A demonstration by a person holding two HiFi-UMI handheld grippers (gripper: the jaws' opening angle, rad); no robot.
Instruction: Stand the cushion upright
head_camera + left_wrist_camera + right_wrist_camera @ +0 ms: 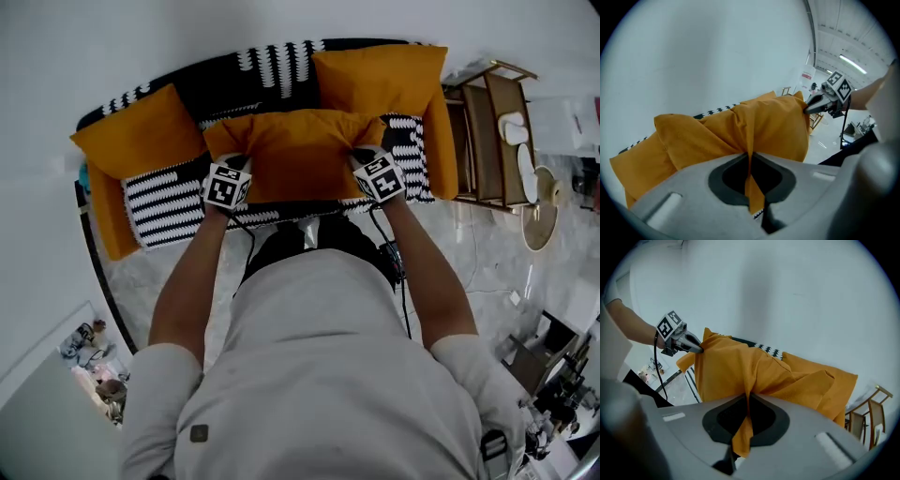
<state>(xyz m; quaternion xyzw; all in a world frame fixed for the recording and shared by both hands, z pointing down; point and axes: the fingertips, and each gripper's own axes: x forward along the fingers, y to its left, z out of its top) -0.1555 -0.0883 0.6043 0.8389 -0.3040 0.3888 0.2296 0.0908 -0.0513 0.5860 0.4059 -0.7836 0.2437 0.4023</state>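
Observation:
An orange cushion (298, 152) hangs lifted in front of the black-and-white striped sofa (173, 202), held by its two near corners. My left gripper (236, 166) is shut on the cushion's left corner, and my right gripper (362, 156) is shut on its right corner. In the left gripper view a fold of the cushion (740, 131) runs between the closed jaws of the left gripper (750, 161), and the right gripper (808, 107) pinches the far corner. The right gripper view mirrors this: the cushion (736, 371) is clamped in the right gripper (749, 404), with the left gripper (697, 348) at the far corner.
Two more orange cushions lean on the sofa back, one at the left (141, 131) and one at the right (380, 80). A wooden rack (492, 141) with white dishes stands right of the sofa. A white wall rises behind it. Cables trail over the pale floor (487, 281).

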